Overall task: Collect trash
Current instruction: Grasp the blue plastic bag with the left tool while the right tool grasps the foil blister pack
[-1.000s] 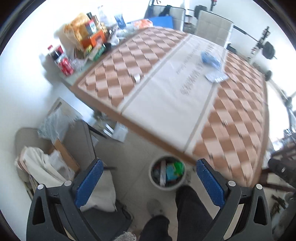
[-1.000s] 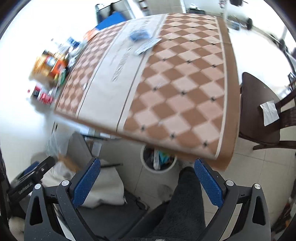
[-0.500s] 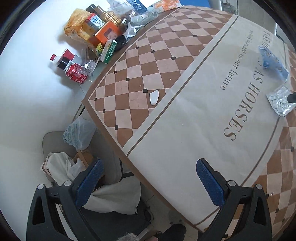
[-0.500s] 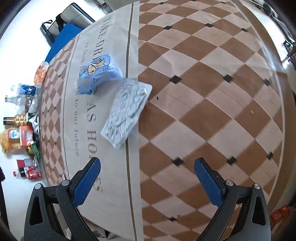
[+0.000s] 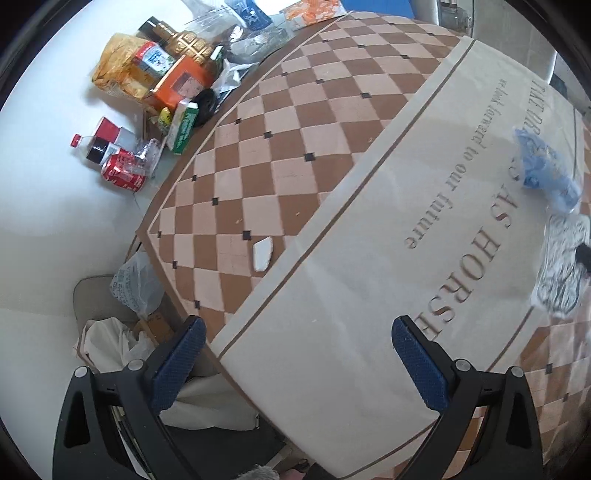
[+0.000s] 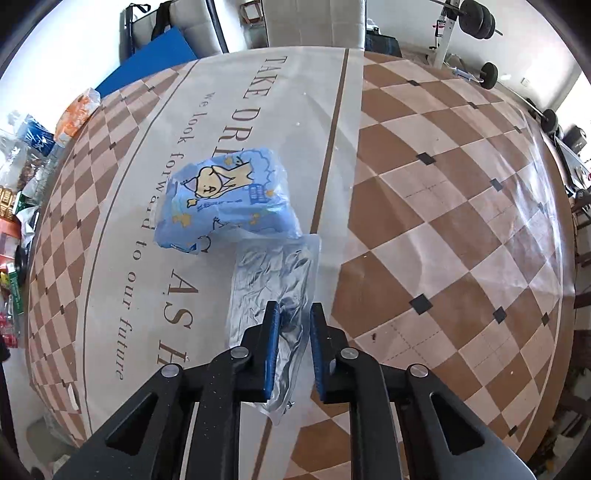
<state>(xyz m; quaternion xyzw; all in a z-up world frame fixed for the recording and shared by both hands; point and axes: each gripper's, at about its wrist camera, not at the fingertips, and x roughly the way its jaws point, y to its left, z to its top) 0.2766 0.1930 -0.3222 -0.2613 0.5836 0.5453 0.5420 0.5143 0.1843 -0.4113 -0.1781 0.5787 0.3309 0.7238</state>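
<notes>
A crumpled silver foil wrapper (image 6: 273, 273) lies on the checkered tablecloth, and my right gripper (image 6: 291, 314) is shut on its near part. A blue cartoon-printed wrapper (image 6: 225, 199) lies just beyond, touching the foil. In the left wrist view the foil wrapper (image 5: 561, 269) and the blue wrapper (image 5: 546, 173) sit at the far right. A small white scrap (image 5: 263, 253) lies on the cloth ahead of my left gripper (image 5: 295, 332), which is open and empty above the table's near edge.
Bottles, cans, boxes and bags crowd the table's far left corner (image 5: 166, 85). A chair with white bags (image 5: 118, 332) stands below the left edge. Weights and a rack (image 6: 476, 22) stand behind the table. An orange snack bag (image 6: 75, 110) lies at the far side.
Both grippers moved from above the floor bin up over the table. My right gripper reached the foil wrapper and closed on it. The left gripper stayed open.
</notes>
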